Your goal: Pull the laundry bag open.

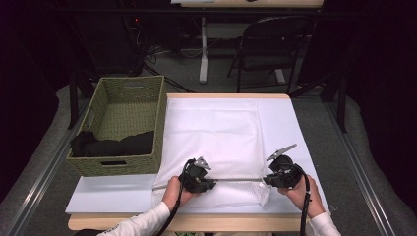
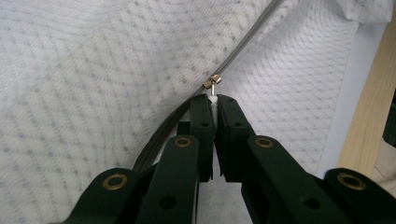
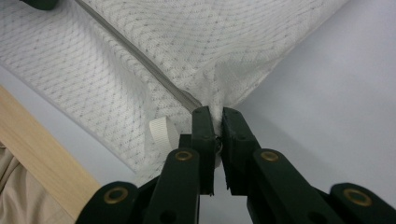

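My left tongs (image 2: 212, 99) pinch the zipper pull (image 2: 213, 83); right tongs (image 3: 215, 112) clamp the mesh bag (image 1: 211, 132) corner. I keep it taut, pulling straight along the zipper.

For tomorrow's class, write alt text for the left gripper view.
The left claw is shut on the white zipper pull of a white mesh laundry bag. The grey zipper runs diagonally to the upper right.

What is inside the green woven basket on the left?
Dark folded clothing lies at the near end of the basket; the far end shows bare woven floor. Anything beneath the clothing is covered.
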`<state>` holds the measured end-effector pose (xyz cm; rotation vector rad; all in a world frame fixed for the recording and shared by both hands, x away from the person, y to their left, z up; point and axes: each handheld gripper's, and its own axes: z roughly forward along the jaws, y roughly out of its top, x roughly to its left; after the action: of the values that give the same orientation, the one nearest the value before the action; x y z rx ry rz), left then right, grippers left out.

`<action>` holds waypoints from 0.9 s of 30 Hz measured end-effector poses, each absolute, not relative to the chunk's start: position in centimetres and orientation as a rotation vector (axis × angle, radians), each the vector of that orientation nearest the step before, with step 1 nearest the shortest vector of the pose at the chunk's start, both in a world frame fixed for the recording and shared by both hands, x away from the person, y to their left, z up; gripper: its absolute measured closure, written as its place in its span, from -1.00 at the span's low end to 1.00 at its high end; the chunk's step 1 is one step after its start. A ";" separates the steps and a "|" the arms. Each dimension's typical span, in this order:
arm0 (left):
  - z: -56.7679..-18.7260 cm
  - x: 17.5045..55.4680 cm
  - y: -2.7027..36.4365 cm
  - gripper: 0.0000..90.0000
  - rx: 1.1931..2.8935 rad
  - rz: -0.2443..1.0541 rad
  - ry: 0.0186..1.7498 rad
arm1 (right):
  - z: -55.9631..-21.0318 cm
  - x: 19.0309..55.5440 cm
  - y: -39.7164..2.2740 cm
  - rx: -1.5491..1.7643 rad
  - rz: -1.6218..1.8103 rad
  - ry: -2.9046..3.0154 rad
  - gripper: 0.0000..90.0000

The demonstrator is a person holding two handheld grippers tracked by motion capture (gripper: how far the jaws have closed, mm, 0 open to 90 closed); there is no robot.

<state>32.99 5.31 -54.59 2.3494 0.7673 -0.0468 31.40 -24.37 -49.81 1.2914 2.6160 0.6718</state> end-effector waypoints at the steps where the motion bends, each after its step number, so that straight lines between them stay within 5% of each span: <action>1: -54.6 33.0 5.3 0.92 2.349 -0.047 0.767 | -49.8 31.4 -24.4 1.291 0.667 2.617 0.89; 27: -54.1 32.5 9.9 0.92 2.358 0.002 0.843 | -49.9 31.4 -24.3 1.288 0.647 2.624 0.89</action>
<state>32.52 9.90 -54.08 2.3585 0.8435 0.0022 31.40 -24.26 -49.89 1.2878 2.6239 0.6466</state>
